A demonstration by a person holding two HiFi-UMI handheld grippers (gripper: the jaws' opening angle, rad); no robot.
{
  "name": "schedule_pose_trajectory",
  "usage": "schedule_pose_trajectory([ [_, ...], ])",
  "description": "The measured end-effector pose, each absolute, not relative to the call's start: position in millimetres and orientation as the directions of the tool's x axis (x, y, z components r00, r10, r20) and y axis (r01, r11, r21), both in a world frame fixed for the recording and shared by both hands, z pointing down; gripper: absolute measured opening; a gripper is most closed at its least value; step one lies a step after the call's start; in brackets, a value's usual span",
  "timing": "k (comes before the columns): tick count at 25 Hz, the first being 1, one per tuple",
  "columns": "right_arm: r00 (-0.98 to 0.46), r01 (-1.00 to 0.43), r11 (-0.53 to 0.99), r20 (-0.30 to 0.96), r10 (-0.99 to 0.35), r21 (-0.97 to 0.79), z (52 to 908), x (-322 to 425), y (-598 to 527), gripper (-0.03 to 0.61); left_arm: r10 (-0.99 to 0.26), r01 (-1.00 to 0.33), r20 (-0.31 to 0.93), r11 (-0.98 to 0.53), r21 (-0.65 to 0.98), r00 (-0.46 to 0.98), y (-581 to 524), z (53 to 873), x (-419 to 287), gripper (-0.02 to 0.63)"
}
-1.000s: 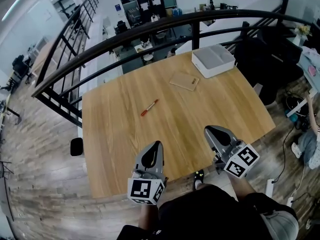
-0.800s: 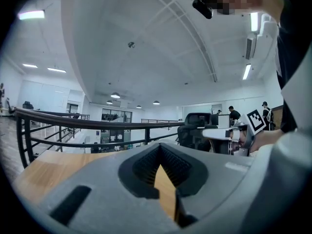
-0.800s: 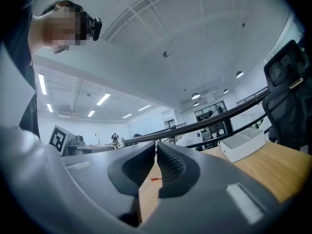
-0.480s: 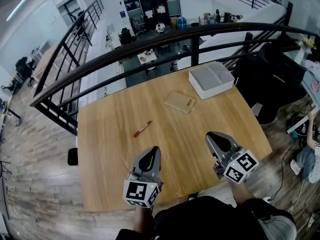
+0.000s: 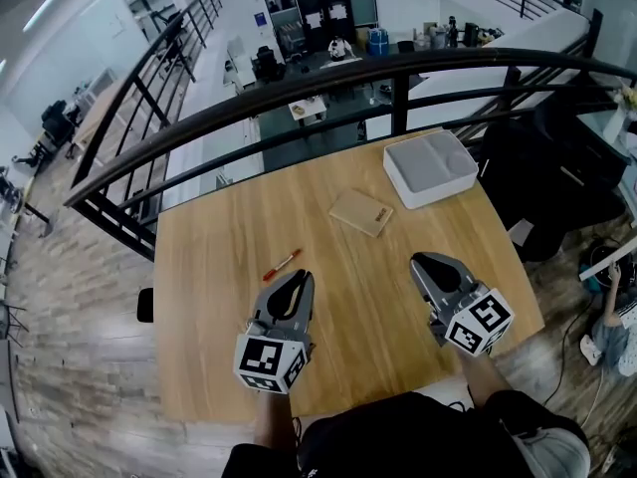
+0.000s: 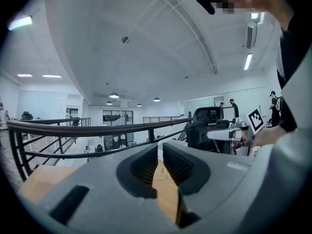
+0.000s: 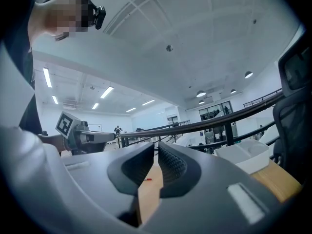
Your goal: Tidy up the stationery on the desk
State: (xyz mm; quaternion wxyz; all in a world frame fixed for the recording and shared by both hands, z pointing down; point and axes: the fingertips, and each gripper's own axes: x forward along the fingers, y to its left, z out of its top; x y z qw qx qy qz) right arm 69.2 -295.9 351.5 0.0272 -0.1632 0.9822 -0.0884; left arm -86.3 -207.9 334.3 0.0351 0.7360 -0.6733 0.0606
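Jaws of left gripper (image 6: 160, 149) just opening, slit-wide, empty; right gripper (image 7: 156, 147) seemingly ajar, empty.

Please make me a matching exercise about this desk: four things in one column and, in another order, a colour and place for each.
Things:
1. pen
2. flat pad
3. tray
4. railing

Colour and place:
A. white, at the far right corner of the desk
B. black, beyond the desk's far edge
C. red, on the desk's left half
D. tan, lying between the pen and the tray

Pairs: 1-C, 2-D, 3-A, 4-B
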Motion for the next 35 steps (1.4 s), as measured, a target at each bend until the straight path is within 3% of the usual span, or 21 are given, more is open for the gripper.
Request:
schedule_pose_trajectory([
  [17,-0.933,-0.359,0.918,0.088,-0.349,-0.166,398.0,32.9,-365.7,0.038,-0.934,-0.98,0.325,-0.182,-0.076,0.148,-307.0,399.7,-126.2,0.11],
  [35,-0.874,-0.429,0.895,0.305,-0.377,-0.12,471.5,-40.5,-447.8,0.067,-0.863,-0.971,0.448,-0.228,0.068,0.234,-407.7,497.1,-176.4,0.183],
])
